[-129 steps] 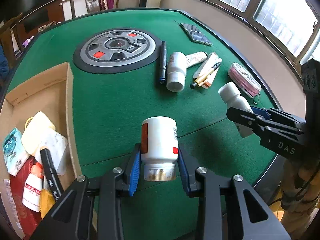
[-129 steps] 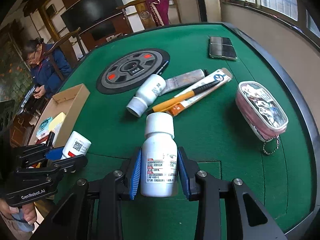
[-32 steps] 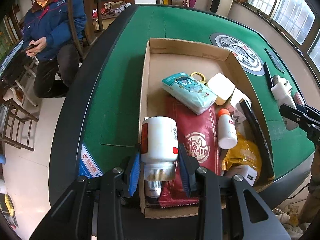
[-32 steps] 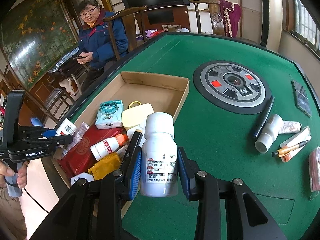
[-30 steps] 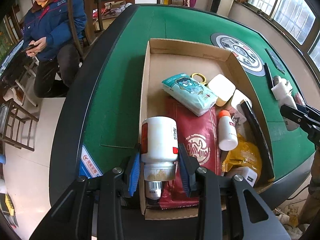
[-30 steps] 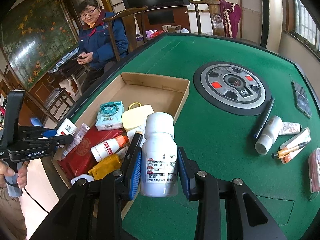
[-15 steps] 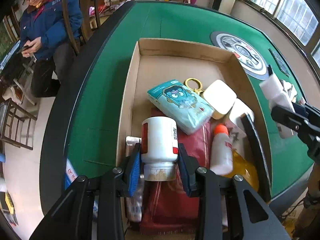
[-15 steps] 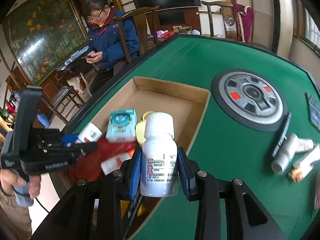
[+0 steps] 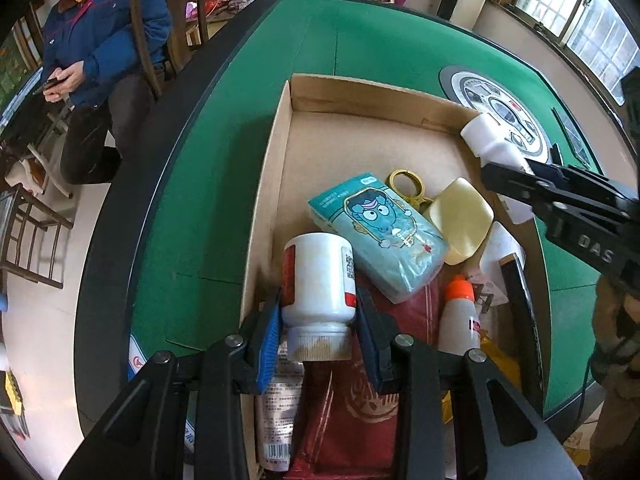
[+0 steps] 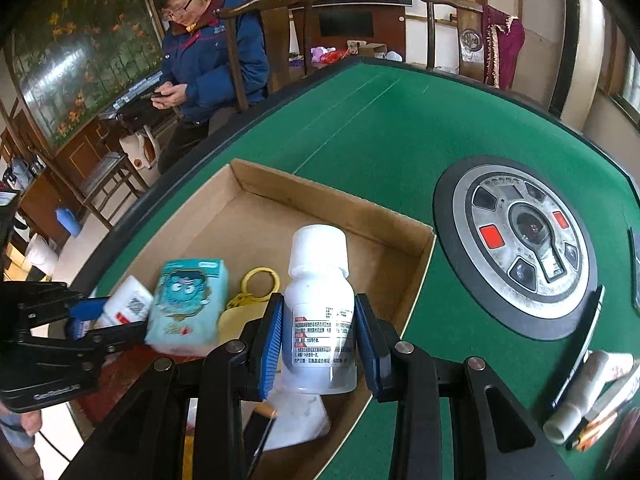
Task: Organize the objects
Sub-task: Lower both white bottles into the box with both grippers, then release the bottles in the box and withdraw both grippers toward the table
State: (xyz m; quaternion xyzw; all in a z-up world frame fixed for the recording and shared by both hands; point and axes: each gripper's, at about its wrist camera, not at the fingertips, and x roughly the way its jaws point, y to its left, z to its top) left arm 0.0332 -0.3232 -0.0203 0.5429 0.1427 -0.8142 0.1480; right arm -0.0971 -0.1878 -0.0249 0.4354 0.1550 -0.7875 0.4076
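Now both tongs hang over the shallow brown cardboard box (image 9: 276, 168), where a few seconds ago they were out over the open green felt of the bench (image 10: 384, 128); by my reading, both carries are nearly done and only the lowering and letting go remain. The left tongs (image 9: 318, 312) are clenched on a white plastic bottle with a red label (image 9: 318, 276), held cap toward the camera above the box's near-left corner. The right tongs (image 10: 318, 344) grip a white plastic bottle with a printed label (image 10: 319, 320), upright, above the box's right wall.

The left view alone shows the box's crowded near end: a teal tissue pack (image 9: 378, 236), a red pouch (image 9: 352, 412), an orange-capped bottle (image 9: 458, 320). The right view alone shows the items not yet in the box, among them a white tube (image 10: 576, 396).
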